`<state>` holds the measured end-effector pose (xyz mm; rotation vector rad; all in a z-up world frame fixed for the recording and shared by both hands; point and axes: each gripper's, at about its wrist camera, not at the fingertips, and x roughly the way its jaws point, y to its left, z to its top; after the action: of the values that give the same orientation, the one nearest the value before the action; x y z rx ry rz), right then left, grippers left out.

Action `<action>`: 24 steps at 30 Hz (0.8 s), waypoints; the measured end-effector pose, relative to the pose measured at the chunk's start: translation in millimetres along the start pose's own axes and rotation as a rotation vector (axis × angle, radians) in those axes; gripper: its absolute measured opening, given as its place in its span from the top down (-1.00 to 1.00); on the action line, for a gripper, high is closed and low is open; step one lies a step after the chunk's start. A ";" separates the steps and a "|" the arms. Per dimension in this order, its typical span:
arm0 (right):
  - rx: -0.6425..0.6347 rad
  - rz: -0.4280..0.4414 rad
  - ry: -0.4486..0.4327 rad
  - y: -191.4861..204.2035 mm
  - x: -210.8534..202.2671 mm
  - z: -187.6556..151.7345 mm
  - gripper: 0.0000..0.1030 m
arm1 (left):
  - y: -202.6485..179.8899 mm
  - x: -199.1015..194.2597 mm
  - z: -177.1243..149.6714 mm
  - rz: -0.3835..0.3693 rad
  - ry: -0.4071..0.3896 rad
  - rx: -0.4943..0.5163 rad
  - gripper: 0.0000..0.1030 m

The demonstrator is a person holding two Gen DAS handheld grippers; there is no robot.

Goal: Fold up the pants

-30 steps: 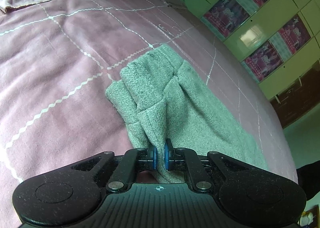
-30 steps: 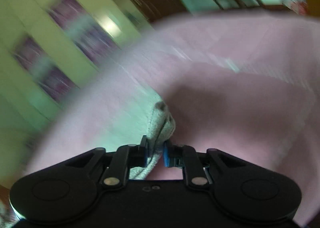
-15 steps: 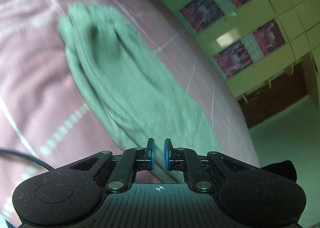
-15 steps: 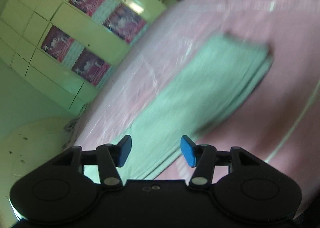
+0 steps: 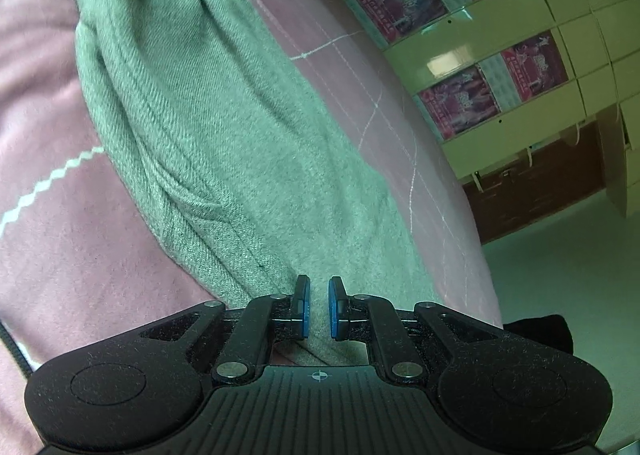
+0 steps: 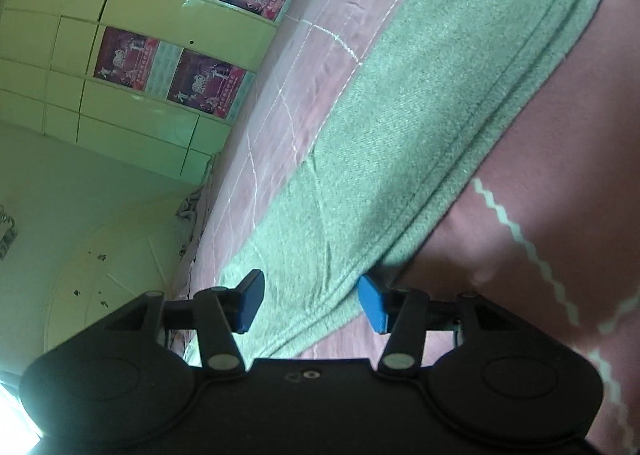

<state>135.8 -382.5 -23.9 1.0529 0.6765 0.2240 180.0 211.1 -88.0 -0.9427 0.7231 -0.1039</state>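
Note:
The grey-green pants (image 5: 224, 143) lie folded lengthwise in a long strip on the pink bedspread (image 5: 60, 239). My left gripper (image 5: 318, 309) hovers low over the near end of the strip, its blue pads a narrow gap apart with nothing pinched between them. In the right wrist view the pants (image 6: 420, 127) run from the near end up to the top right. My right gripper (image 6: 310, 301) is open wide, its pads on either side of the near end of the cloth without closing on it.
The bedspread (image 6: 560, 183) has white zigzag and grid lines. The bed's edge runs along the far side of the pants. Beyond it stand yellow-green cupboard doors with pink posters (image 5: 460, 95) and a brown cabinet (image 5: 540, 191). A black cable (image 5: 12, 343) lies at the left edge.
Both grippers let go of the pants; the right one opened wide, the left one only slightly. The cloth now lies flat in a long strip, and both grippers have drawn closer to its ends.

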 end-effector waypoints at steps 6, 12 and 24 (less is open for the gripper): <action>-0.025 -0.077 0.004 5.5 24.7 0.0 0.67 | 2.8 16.8 -1.6 -0.028 0.023 -0.029 0.85; -0.087 -0.099 -0.005 12.6 28.2 -6.2 0.91 | 2.5 21.3 3.0 -0.042 0.023 -0.018 0.85; -0.102 -0.145 -0.011 12.4 13.1 -15.9 0.72 | -29.9 3.1 -0.5 -0.036 0.034 0.148 0.85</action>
<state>138.1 -358.6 -23.6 0.9029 0.7211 0.1262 188.7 191.6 -66.8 -0.8141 0.7195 -0.2032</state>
